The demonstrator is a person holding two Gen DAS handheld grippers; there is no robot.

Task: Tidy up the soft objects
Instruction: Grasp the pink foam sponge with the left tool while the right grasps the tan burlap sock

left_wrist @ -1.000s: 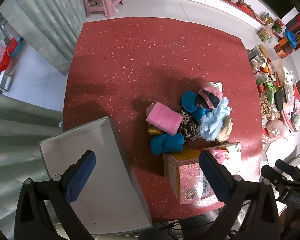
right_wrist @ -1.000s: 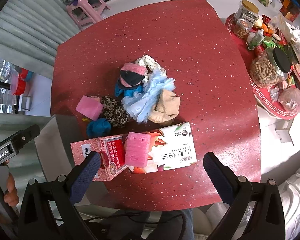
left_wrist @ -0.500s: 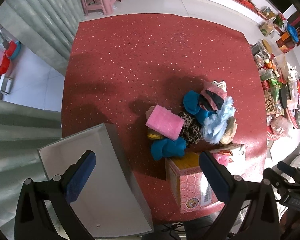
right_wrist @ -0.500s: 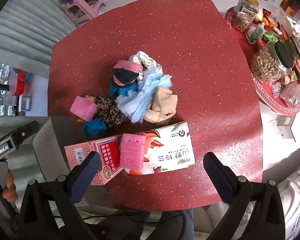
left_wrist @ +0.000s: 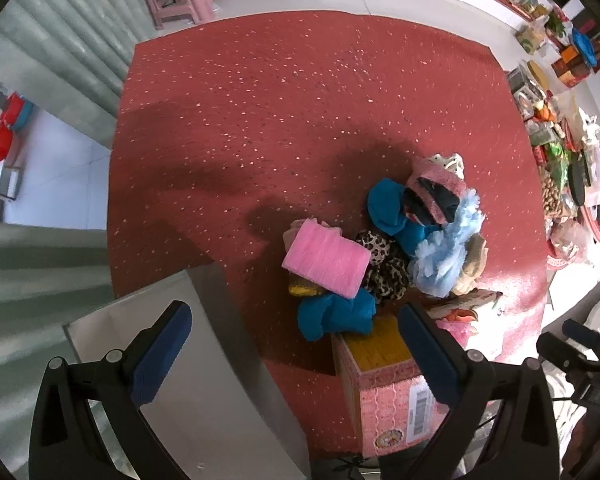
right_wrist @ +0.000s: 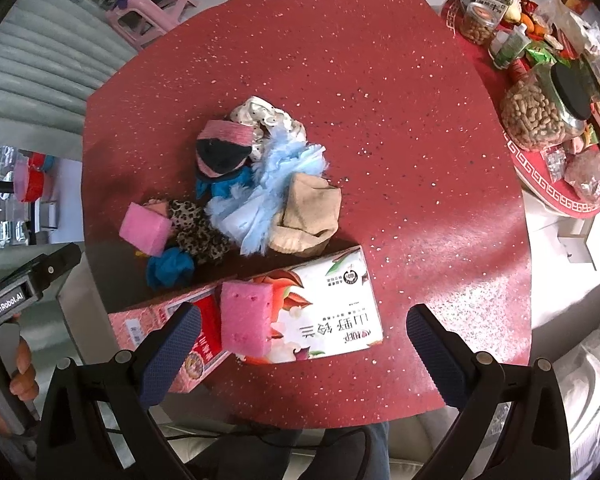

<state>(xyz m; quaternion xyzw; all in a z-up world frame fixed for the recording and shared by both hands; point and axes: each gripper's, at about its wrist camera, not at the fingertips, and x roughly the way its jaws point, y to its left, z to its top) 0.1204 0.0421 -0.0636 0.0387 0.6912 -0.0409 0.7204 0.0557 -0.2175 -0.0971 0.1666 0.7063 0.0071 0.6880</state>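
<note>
Both hand-held grippers hang high over the red desk (right_wrist: 380,128) with nothing in them: the left hand-held gripper (left_wrist: 296,354) has its pads spread wide over the gap between a white bin (left_wrist: 204,412) and a pink box (left_wrist: 384,404), and the right hand-held gripper (right_wrist: 304,354) is just as wide apart above that box (right_wrist: 300,320) near the desk's front edge. The soft things sit in one loose pile in the middle of the desk — a pink sponge (left_wrist: 327,262) on the side nearest the bin, a leopard cloth (left_wrist: 386,268) touching it, a teal cloth (left_wrist: 334,316) by the box's corner, a light-blue fluffy piece (right_wrist: 274,196), a beige sock (right_wrist: 310,216) and a pink-and-black roll (right_wrist: 222,148) further back. A second, deeper-pink sponge (right_wrist: 246,322) lies on top of the box, between the right pads. The step looks to be choosing a first piece, and the bin seems the likely destination, though that is a guess. To do it well, take one item at a time from the pile's edge: the pink sponge suits the left side, since it lies on top and is firm enough to hold shape. Come straight down, straddle its short width, and close only enough to dent it. The sponge on the box is the easy pick for the right — lift it clear before moving sideways, so the box is not dragged.
</note>
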